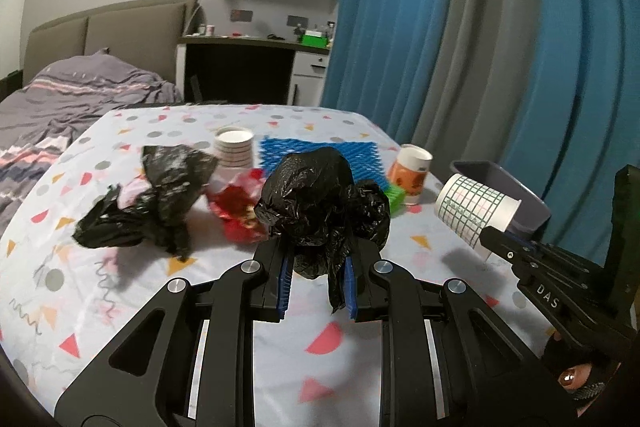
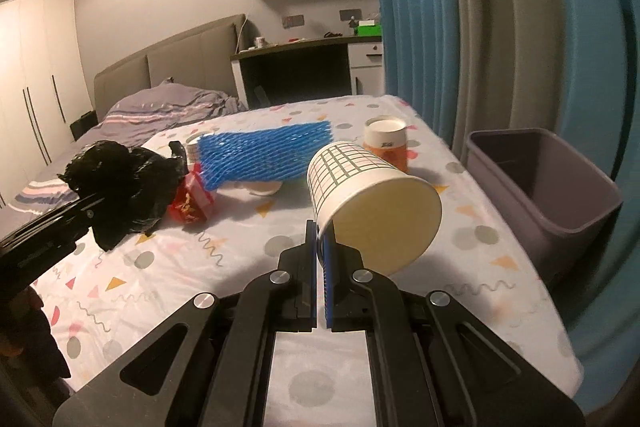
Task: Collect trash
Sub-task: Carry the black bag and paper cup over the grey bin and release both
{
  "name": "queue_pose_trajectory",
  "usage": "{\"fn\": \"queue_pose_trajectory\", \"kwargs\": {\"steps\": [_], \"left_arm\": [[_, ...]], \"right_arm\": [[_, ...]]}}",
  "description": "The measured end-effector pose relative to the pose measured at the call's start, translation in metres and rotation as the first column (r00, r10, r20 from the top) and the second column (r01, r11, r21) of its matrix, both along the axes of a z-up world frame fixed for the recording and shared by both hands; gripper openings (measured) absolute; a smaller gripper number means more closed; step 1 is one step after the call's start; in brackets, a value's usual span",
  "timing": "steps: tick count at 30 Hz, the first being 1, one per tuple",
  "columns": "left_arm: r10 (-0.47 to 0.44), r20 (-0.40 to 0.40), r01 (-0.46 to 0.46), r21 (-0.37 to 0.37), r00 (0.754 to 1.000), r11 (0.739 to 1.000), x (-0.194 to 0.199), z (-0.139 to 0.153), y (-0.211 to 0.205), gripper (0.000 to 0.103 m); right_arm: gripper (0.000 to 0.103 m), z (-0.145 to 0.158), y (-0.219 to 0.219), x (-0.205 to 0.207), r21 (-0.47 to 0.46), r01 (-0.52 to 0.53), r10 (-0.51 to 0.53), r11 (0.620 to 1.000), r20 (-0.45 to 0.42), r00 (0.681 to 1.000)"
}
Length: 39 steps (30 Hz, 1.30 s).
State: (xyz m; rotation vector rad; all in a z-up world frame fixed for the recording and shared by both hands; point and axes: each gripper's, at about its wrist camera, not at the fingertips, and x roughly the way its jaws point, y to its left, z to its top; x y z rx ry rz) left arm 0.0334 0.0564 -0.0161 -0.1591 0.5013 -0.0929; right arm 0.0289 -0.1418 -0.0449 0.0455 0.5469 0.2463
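My left gripper (image 1: 318, 259) is shut on a crumpled black plastic bag (image 1: 320, 203) and holds it above the table; the bag also shows in the right wrist view (image 2: 120, 183). My right gripper (image 2: 320, 239) is shut on the rim of a checked paper cup (image 2: 372, 199), held tilted above the table; the cup shows in the left wrist view (image 1: 476, 207). A grey bin (image 2: 552, 183) stands at the table's right edge, open. On the table lie a second black bag (image 1: 160, 195), a red wrapper (image 1: 236, 207), blue foam netting (image 2: 264, 155), a striped cup (image 1: 233, 147) and an orange cup (image 2: 386, 143).
The table has a patterned cloth (image 2: 200, 267). A small green block (image 1: 394, 199) lies by the netting. Blue and grey curtains (image 2: 500, 27) hang to the right behind the bin. A bed (image 1: 60, 99) lies beyond the table on the left.
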Motion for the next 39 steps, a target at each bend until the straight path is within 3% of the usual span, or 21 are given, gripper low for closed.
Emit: {"fn": "queue_pose_trajectory", "kwargs": {"steps": [16,28,39], "left_arm": [[-0.201,0.031,0.199,0.047,0.979,0.979,0.053,0.021,-0.105,0.02],[-0.385,0.056,0.384,0.026,0.921,0.923,0.125,0.03,-0.212,0.02],[-0.491,-0.022,0.492,0.007,0.871,0.871,0.182,-0.002,-0.281,0.02]], "right_arm": [[0.004,0.016,-0.079,0.005,-0.003,0.135,-0.134,0.991,0.071,0.988],[0.004,0.024,-0.159,0.027,-0.012,0.296,-0.292,0.955,0.122,0.949],[0.004,0.014,-0.207,0.041,0.003,0.375,-0.374,0.927,0.101,0.922]]}}
